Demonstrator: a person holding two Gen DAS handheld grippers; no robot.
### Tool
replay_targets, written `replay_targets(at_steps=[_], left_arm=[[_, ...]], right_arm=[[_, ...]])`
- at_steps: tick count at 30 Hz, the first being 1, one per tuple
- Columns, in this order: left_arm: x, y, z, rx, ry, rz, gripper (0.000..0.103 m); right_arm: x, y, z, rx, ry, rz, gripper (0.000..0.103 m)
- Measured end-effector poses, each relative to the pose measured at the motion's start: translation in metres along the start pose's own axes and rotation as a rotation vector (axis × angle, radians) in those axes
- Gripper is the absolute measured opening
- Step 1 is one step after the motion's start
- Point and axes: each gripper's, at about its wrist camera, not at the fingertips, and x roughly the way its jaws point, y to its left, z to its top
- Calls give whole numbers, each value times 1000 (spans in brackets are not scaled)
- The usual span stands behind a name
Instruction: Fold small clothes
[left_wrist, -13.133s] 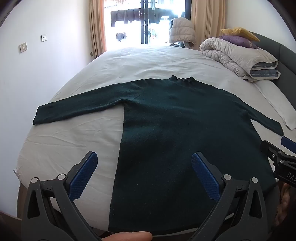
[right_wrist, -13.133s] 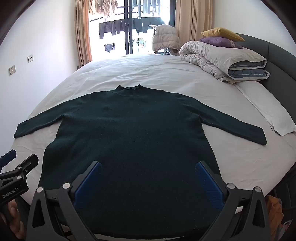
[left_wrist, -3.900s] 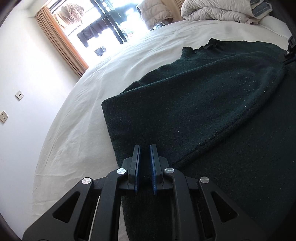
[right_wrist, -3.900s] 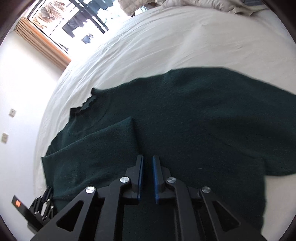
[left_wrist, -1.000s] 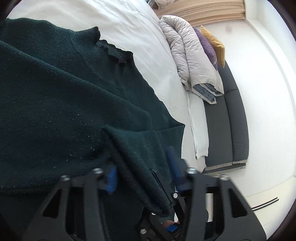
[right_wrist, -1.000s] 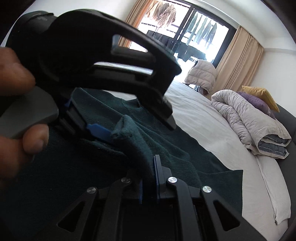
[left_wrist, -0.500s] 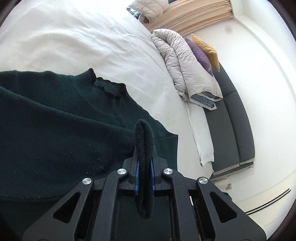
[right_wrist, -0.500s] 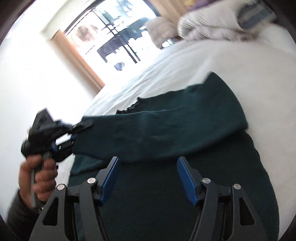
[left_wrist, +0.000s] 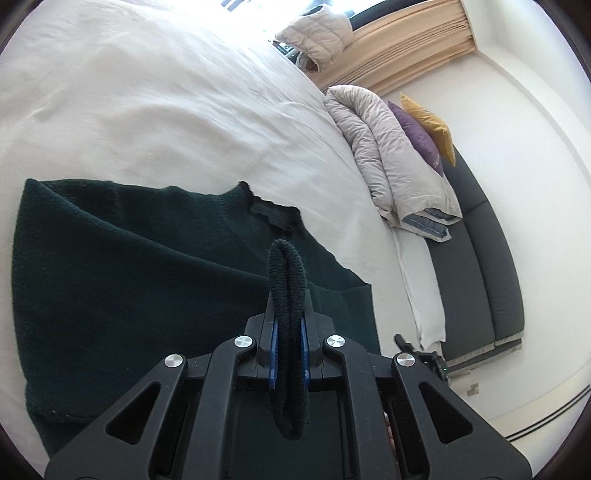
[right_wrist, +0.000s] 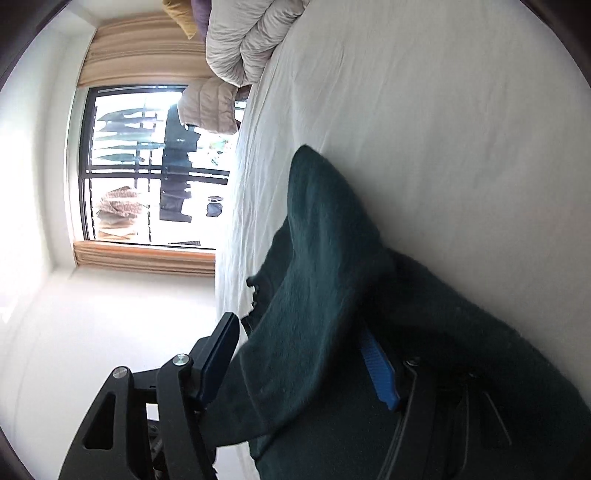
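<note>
On bed (left_wrist: 155, 110): sleeve fold judged underway; sweater (left_wrist: 129, 280) fold clamped by left gripper (left_wrist: 287, 347); right gripper (right_wrist: 306, 362) spread, ungripped; sleeve placement required next.

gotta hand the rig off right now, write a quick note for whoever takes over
Left gripper: shut on a doubled fold of the sweater, lifted above it.
Right gripper: open, sleeve draped between its fingers, not pinched.
Sweater lies on the bed, collar toward the window.
Done: the far side looks folded in.
Left: likely lay this sleeve across the body, then fold the body up and smooth it.
</note>
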Motion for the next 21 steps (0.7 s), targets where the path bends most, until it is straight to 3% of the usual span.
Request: replay_targets(at_steps=[3,7,10,18,21], left_arm=[[8,26,-1,-23,13,51,8],[23,60,-14,-55,51,104,8],[28,76,-19,-81,48,94,8],[28,70,-9,-18,25,127,8],[31,74,-12,-5,44,168,8]], right_arm=[[4,-1,3,-13,-24,-19,67],[4,-5,5,-19,-31,-38,55],[-1,-9,7,-23,-47,-57,46],[-7,-16,-3,-131,-46,-177,18],[-10,-22,-5,-136,-46,-182,11]])
